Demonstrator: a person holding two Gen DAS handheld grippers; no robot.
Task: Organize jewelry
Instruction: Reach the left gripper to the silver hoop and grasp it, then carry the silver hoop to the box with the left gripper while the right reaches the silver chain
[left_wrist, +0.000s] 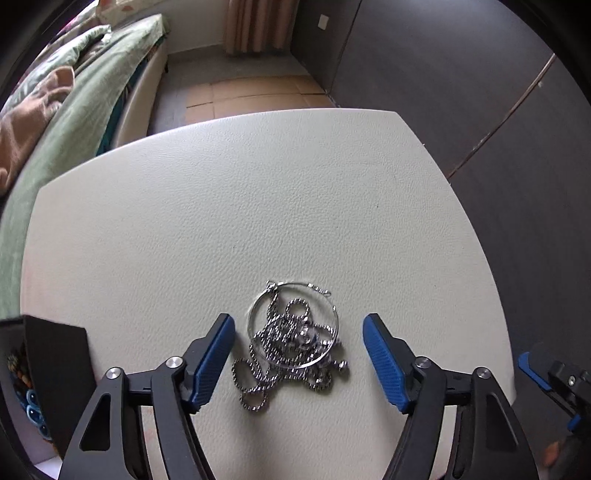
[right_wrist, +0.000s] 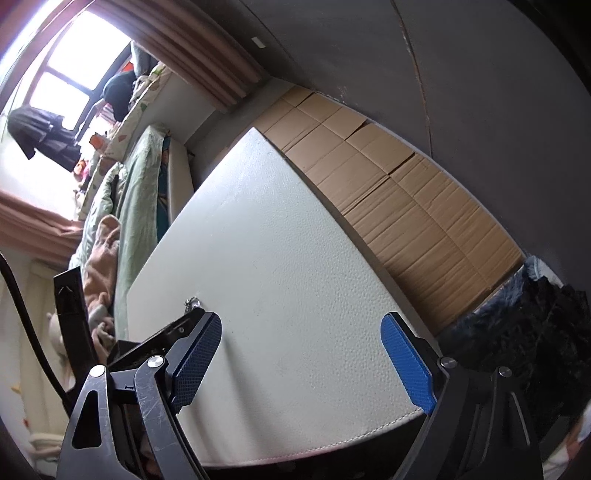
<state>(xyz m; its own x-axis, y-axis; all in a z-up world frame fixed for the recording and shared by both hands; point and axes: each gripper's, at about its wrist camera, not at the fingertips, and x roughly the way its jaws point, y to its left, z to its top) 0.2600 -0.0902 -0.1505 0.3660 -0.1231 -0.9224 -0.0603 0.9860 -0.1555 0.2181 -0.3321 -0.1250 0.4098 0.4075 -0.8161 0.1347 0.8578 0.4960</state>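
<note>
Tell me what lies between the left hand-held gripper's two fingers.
In the left wrist view, a tangled pile of silver chains with a wire hoop lies on the white table.

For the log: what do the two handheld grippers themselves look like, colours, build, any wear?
Both match: the left gripper and right gripper have black angular linkage arms with triangular cut-outs and silver pivot bolts, and their fingers carry blue cross-hatched pads. The right gripper's black arms look scuffed and scratched. A black cable runs beside it. No sleeves show.
</note>
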